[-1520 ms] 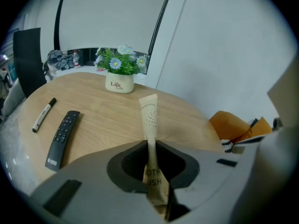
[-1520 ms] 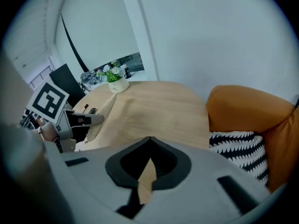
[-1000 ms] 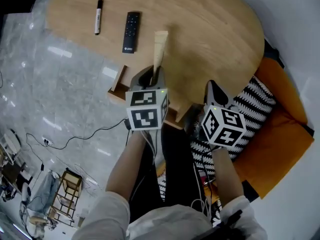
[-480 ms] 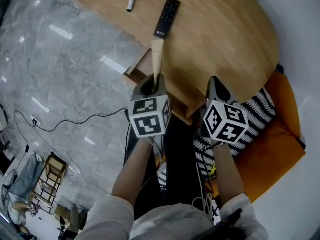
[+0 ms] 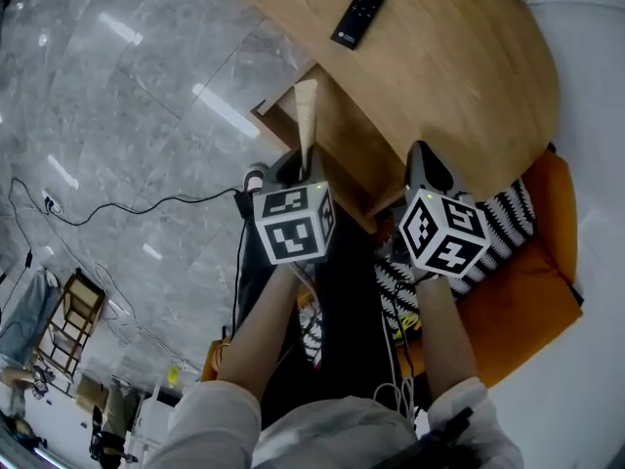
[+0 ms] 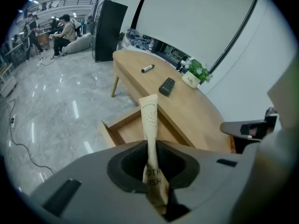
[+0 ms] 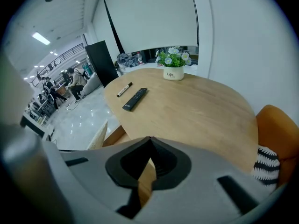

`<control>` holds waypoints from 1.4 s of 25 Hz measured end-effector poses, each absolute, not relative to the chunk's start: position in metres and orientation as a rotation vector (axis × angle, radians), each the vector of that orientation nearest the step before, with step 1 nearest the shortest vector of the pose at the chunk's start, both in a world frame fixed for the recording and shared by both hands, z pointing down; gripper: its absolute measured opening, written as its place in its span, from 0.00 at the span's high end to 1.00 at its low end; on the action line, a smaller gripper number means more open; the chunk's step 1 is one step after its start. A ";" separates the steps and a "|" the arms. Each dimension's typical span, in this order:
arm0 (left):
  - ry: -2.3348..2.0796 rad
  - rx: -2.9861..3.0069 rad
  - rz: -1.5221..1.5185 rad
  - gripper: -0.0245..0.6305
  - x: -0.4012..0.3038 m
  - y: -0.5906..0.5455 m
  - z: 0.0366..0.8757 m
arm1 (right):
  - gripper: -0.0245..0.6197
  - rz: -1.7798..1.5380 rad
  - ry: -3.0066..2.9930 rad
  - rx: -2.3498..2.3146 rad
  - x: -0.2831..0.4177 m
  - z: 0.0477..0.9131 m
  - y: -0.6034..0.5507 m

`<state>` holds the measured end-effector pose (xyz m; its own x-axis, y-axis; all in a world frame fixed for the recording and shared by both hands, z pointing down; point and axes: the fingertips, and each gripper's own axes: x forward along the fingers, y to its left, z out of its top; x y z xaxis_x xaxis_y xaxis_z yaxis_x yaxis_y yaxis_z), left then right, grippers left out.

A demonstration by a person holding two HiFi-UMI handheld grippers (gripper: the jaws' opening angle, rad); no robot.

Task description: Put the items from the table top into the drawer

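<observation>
You are holding a cream toothbrush packet (image 6: 150, 120) in your left gripper (image 6: 152, 146). Its jaws are nearly together, pinching the packet's lower end, and the rest is sticking up past them. The packet is hanging over the open drawer (image 6: 112, 129), not yet inside it. Your right gripper (image 7: 149, 139) is hovering just beside the drawer, above the table (image 5: 469, 76) edge. Its jaws are closed with nothing between them.

The task looks to be at an early stage. The part of the drawer floor that shows is bare. A black remote (image 5: 361, 12) and a marker (image 6: 147, 68) are lying on the table top well beyond the drawer, and both are waiting to go in. A small potted plant (image 7: 173, 73) is standing farther off. Whether it counts as an item for the drawer, you cannot judge from here.

The left gripper's body is covering the near end of the drawer. The head view is cutting off the marker and the plant, and the packet's print is only partly readable.
</observation>
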<state>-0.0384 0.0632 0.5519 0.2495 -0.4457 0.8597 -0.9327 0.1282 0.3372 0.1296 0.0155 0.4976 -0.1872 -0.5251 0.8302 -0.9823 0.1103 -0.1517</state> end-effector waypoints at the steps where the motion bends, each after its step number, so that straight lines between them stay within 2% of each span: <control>1: -1.358 1.472 0.589 0.89 -0.036 0.066 0.558 | 0.97 0.971 -1.788 1.466 0.131 0.501 0.017; 9: -1.346 1.443 0.483 0.88 -0.005 0.067 0.562 | 0.97 0.974 -1.752 1.490 0.159 0.504 0.027; 11: -1.331 1.467 0.459 0.75 0.002 0.064 0.559 | 0.97 0.981 -1.743 1.505 0.165 0.505 0.028; 13: -1.322 1.486 0.469 0.72 0.003 0.063 0.558 | 0.97 0.990 -1.737 1.520 0.169 0.504 0.029; 35: -1.205 1.784 0.769 0.70 -0.003 0.019 0.542 | 0.97 1.058 -1.719 1.581 0.167 0.507 0.021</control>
